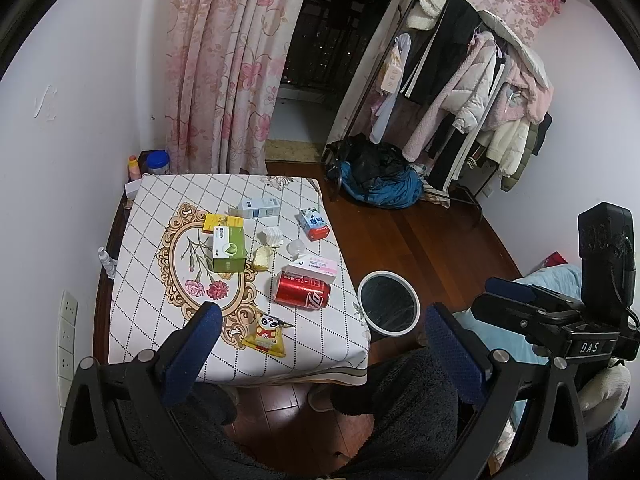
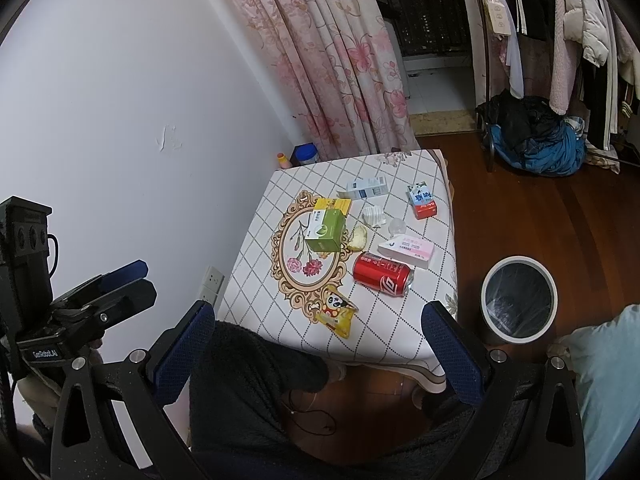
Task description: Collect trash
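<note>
Nearest to us, our left gripper [image 1: 320,344] and right gripper [image 2: 316,344] both hang with jaws spread wide and nothing between them, held back over the person's dark-trousered knees, short of the table [image 1: 240,360]. Nothing is collected yet, we judge.

The closest piece of trash is the yellow snack packet [image 1: 266,334] at the near edge of the cloth. It lies flat and crinkled, so we risk pinching the tablecloth with it and dragging everything else along.

Just beyond lies the red cola can [image 1: 302,290] on its side, touching the pink-and-white box [image 1: 314,267]. A round can may roll off the right edge if one finger nudges it first, and any liquid left inside could spill.

Further in, the crumpled tissue [image 1: 273,237] and the clear plastic scrap [image 1: 297,247] are small and light; they could slip from the pads.

The bin [image 1: 388,307] stands on the floor just right of the table, so a release too early drops trash on the boards.
</note>
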Motion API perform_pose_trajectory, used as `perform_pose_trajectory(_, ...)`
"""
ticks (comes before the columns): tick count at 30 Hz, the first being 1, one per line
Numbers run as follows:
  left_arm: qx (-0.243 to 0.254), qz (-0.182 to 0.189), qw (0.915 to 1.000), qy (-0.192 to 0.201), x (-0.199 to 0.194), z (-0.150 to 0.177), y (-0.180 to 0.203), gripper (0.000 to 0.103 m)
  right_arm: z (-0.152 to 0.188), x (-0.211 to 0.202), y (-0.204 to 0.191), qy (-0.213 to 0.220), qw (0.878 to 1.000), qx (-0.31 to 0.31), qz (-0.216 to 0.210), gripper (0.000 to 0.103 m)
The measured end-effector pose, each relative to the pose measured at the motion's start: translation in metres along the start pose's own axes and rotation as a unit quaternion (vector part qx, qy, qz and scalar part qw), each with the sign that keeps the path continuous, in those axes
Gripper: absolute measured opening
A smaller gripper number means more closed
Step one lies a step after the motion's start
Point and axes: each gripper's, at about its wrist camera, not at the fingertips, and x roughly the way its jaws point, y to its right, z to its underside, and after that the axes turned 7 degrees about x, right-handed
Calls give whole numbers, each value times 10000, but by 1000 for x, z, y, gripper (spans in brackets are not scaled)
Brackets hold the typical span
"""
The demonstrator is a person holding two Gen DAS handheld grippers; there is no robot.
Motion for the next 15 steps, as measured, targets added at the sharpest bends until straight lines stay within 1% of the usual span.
perform_pose_trajectory(15,1,5,10000,11,0,-1,-1,103,-1,0,-2,3,10000,-28,-3,103)
